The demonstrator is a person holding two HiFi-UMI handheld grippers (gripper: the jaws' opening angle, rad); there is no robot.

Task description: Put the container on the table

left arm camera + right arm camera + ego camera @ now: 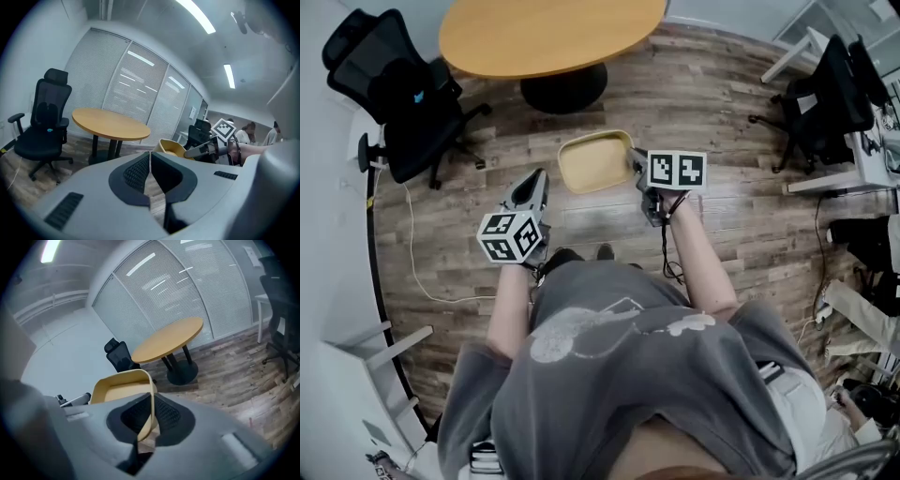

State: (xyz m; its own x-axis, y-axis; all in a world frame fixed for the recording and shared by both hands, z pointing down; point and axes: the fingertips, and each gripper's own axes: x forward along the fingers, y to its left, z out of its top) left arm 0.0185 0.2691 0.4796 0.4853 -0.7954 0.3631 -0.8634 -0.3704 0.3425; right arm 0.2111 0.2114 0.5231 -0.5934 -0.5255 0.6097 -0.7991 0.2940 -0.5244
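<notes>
The right tool (637,162) holds the yellow container (592,165) by its rim over the wood floor (712,103), the left tool (535,181) just left of it, the round surface (546,33) beyond both.

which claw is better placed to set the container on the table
Right. The right claw is shut on the rim of the container, and the table stands ahead of it. The left claw is shut on nothing, beside the container.

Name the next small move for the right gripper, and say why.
Probably carry the container forward toward the round table. The right gripper is shut on the container's rim and holds it over the wooden floor, short of the tabletop. The left gripper is shut and empty.
</notes>
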